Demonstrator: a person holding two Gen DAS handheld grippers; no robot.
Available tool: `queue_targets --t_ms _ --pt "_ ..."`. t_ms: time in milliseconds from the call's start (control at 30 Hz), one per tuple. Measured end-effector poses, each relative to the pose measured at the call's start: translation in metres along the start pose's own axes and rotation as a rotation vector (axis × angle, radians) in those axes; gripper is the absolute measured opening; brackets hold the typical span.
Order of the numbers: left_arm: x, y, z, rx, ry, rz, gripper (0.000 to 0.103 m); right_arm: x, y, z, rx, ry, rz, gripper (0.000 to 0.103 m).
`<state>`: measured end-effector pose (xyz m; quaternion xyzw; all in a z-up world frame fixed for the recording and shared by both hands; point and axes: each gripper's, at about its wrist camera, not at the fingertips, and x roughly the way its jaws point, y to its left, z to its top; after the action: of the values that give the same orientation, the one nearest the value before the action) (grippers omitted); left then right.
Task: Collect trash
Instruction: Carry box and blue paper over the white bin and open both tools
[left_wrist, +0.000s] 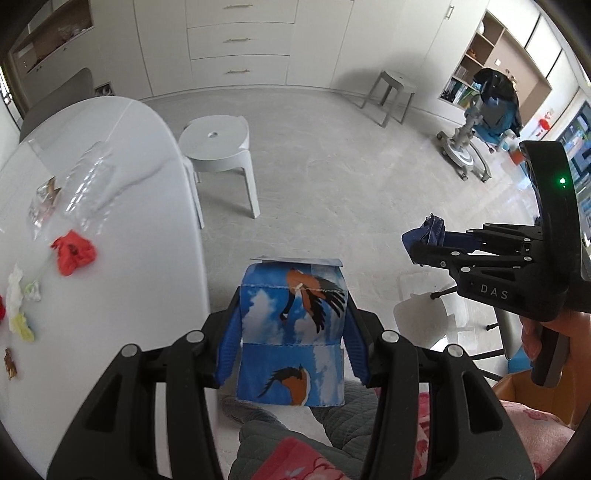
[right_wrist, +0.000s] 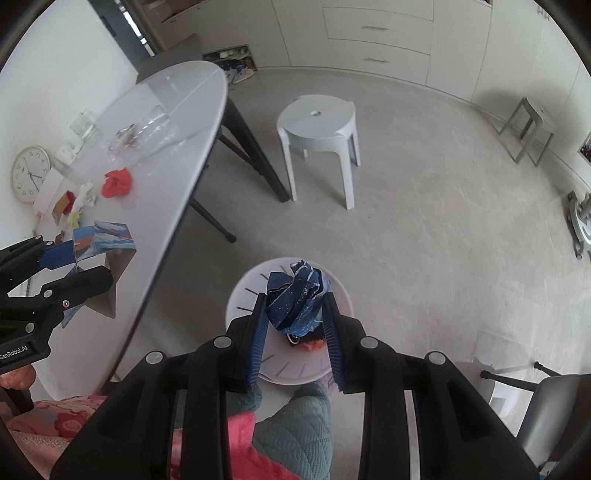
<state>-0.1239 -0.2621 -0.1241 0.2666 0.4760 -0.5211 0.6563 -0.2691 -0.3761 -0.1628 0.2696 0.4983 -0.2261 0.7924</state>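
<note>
The white bench (right_wrist: 177, 122) lies off to the left of both grippers, its near end cut off by the frame edge in the left wrist view, with a crumpled red scrap (left_wrist: 74, 252), clear plastic wrapping (left_wrist: 86, 184) that is hard to outline against the white top, and small pale scraps (left_wrist: 18, 306) on it. A white bin (right_wrist: 291, 321) stands on the floor under the right gripper's jaws; most of its inside is hidden behind what they hold. The left gripper (left_wrist: 291, 328) has its jaws clenched on a blue carton (left_wrist: 293, 332) printed with birds and clouds, whose lower end is hidden behind the jaws. The right gripper (right_wrist: 297, 314) grips a crumpled dark blue wrapper (right_wrist: 297, 304) between its jaws, above the bin; its print is too small to read.
</note>
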Motion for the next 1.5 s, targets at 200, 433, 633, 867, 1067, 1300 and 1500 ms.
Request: queue_targets --t_ms 200,433,633,867,1067,1300,1500 --pt "0.008 -0.017 0.008 0.002 0.01 0.026 0.093 0.002 -0.011 0.001 -0.026 0.016 0.028 0.03" --pt "0.007 -0.018 0.003 -0.023 0.027 0.041 0.095 0.003 -0.009 -0.001 -0.062 0.038 0.051 0.031" --pt "0.001 -0.005 -0.001 -0.07 0.023 0.056 0.095 0.008 0.005 -0.003 -0.098 0.058 0.066 0.033" --pt "-0.009 0.026 -0.01 -0.178 0.015 0.088 0.095 0.022 0.035 -0.007 -0.185 0.09 0.098 0.037" --pt "-0.019 0.043 -0.018 -0.228 -0.001 0.104 0.095 0.027 0.05 -0.008 -0.189 0.077 0.085 0.099" --pt "-0.025 0.049 -0.022 -0.236 -0.01 0.123 0.095 0.03 0.047 0.001 -0.163 0.069 0.037 0.1" --pt "-0.028 0.054 -0.024 -0.257 -0.015 0.135 0.095 0.029 0.043 0.006 -0.144 0.047 0.034 0.1"
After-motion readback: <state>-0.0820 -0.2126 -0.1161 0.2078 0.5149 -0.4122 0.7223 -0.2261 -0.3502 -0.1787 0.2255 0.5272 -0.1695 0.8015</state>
